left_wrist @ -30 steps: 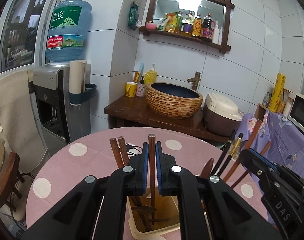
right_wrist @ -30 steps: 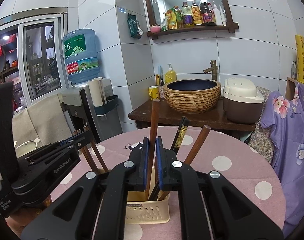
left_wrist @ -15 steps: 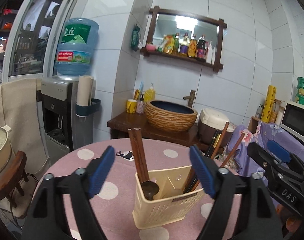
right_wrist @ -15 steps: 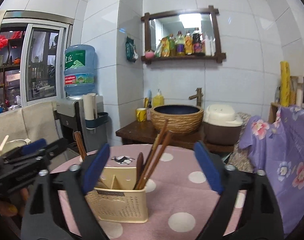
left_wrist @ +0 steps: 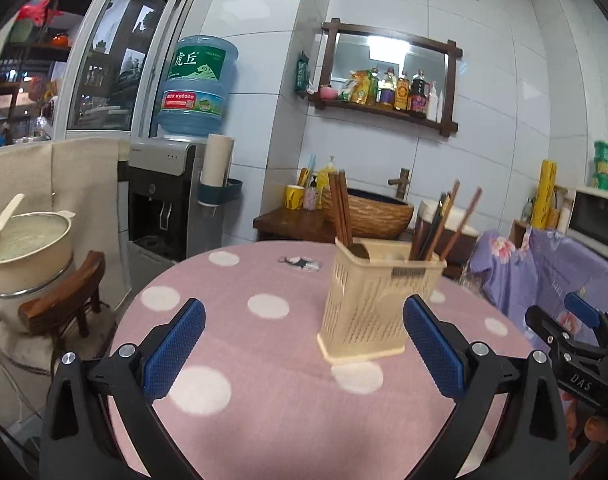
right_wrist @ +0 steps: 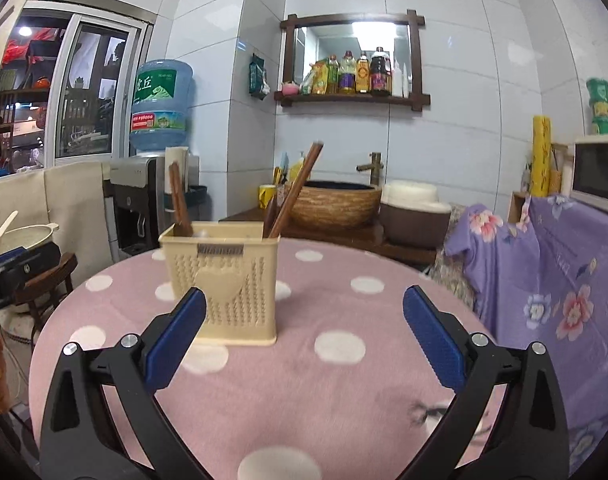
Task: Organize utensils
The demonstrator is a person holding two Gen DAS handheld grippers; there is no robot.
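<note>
A cream perforated utensil holder (left_wrist: 377,304) stands upright on the pink dotted table. Brown chopsticks (left_wrist: 339,208) stick out of its left compartment. Dark chopsticks and wooden handles (left_wrist: 443,220) lean in its right one. My left gripper (left_wrist: 303,305) is short of the holder, its jaws opening wide with nothing between them. In the right wrist view the holder (right_wrist: 224,280) sits just beyond the left finger. My right gripper (right_wrist: 304,294) also has its jaws opening, with only tablecloth between them. Each gripper shows at the edge of the other's view: the right one (left_wrist: 575,344) and the left one (right_wrist: 20,264).
The round table (left_wrist: 264,380) has a pink cloth with white dots. A wooden stool bearing a pot (left_wrist: 28,248) stands at its left, with a water dispenser (left_wrist: 172,200) behind. A basin (right_wrist: 335,204) and a rice cooker (right_wrist: 415,212) stand at the back, and a purple floral cloth (right_wrist: 543,280) hangs at the right.
Both grippers were shut on utensil handles over the holder. They have let go, opened wide and drawn back and down from it. The utensils now stand in the holder.
</note>
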